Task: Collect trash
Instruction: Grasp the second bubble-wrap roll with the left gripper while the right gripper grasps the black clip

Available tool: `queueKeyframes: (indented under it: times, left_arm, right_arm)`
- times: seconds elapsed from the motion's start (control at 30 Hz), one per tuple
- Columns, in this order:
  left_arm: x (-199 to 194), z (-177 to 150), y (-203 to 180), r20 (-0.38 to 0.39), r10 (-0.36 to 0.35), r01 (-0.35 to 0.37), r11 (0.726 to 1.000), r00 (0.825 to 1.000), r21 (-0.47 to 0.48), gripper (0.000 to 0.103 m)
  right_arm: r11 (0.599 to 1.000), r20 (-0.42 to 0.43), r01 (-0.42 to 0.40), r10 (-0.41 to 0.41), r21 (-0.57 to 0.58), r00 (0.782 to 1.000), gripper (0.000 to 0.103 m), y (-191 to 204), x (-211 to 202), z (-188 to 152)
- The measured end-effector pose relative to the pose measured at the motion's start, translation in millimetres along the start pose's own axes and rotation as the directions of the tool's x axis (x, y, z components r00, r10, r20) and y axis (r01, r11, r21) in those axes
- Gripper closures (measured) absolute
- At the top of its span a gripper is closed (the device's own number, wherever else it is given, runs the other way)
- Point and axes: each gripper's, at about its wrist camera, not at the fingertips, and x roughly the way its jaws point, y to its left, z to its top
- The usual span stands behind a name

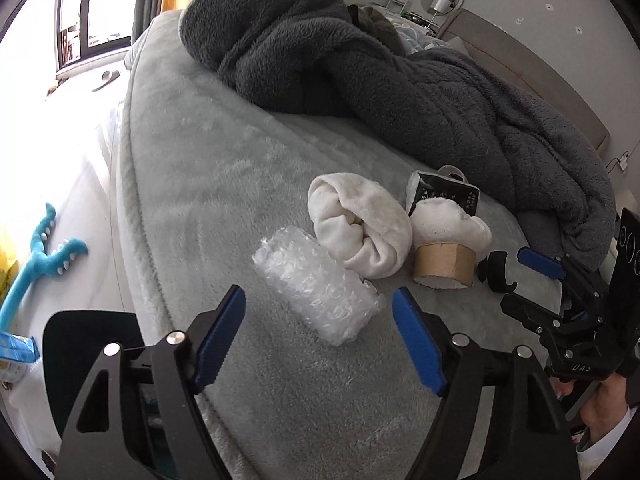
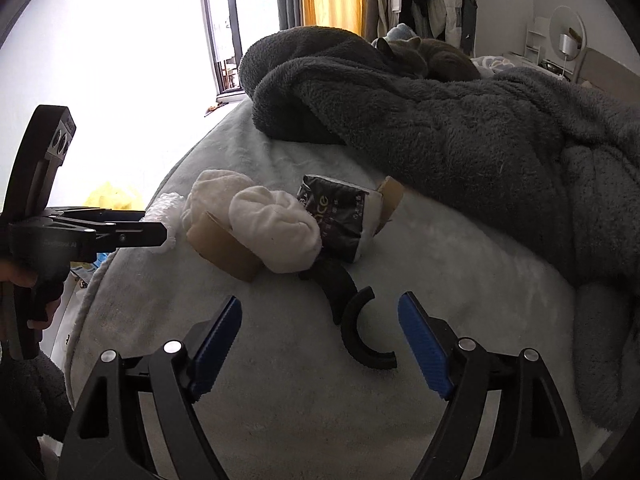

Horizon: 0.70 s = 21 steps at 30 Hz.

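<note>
Left gripper (image 1: 318, 334) gapes wide, empty, bubble wrap (image 1: 318, 288) at its 12 o'clock. Right gripper (image 2: 320, 334) likewise wide and empty, black clip (image 2: 362, 340) between its fingers

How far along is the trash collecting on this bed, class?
Done: nothing visibly. In hand: nothing; the left tongs are open before the bubble wrap, the right tongs open near the black curved piece. Left: those, the cardboard roll and black packet.

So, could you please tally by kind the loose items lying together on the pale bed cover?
Bubble wrap bundle: 1
White rolled cloths: 2
Cardboard rolls: 2
Black printed packet: 1
Black curved plastic pieces: 2
Total: 8
</note>
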Motion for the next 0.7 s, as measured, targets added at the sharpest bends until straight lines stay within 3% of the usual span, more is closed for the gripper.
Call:
queueKeyframes:
  times: [0.2,0.4,0.7]
  left_arm:
    - [7.7,1.4,-5.0,-0.001,0.003,-0.003,1.000,1.000,0.001,0.040]
    - [9.1,1.2,-6.5,0.010,0.009,-0.008,1.000,1.000,-0.003,0.044]
    - [-1.5,1.8,-11.3,0.041,0.000,-0.001,1.000,0.999,0.025,0.047]
  right_arm:
    - [1.000,-0.037,-0.002,0.002,0.017,0.999,0.022,-11.1,8.6,-8.6]
    - [1.000,-0.050,0.007,-0.006,0.011,0.999,0.022,-13.9,10.5,-13.1]
    - [1.000,-0.078,0.015,-0.016,-0.008,0.997,0.048,-14.0,15.8,-13.2]
